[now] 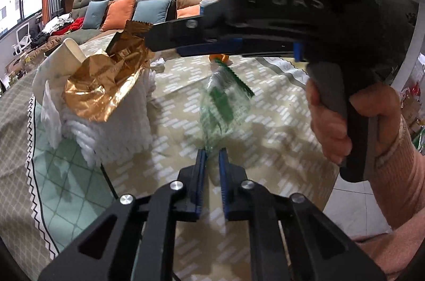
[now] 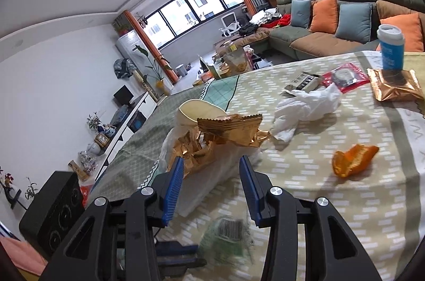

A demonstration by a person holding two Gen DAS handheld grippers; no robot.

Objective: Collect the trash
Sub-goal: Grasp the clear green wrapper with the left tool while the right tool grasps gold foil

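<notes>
My left gripper (image 1: 212,153) is shut on the bottom edge of a clear plastic wrapper with green print (image 1: 225,100), which stands blurred above the patterned tablecloth (image 1: 265,121). The same wrapper (image 2: 228,235) shows low in the right wrist view. A white knitted basket (image 1: 114,127) on the left holds crumpled gold wrappers (image 1: 106,84) and a paper cup (image 1: 71,50). My right gripper (image 2: 211,161) hangs over that basket (image 2: 212,185), jaws apart, with a gold wrapper (image 2: 228,129) just past its tips. No pad presses on anything that I can see.
Loose on the cloth lie an orange wrapper (image 2: 353,158), a crumpled white tissue (image 2: 308,105), a red packet (image 2: 342,76), a dark packet (image 2: 302,81) and a gold pouch (image 2: 393,84). A blue cup (image 2: 391,50) stands at the far right. A hand (image 1: 329,121) grips the right handle.
</notes>
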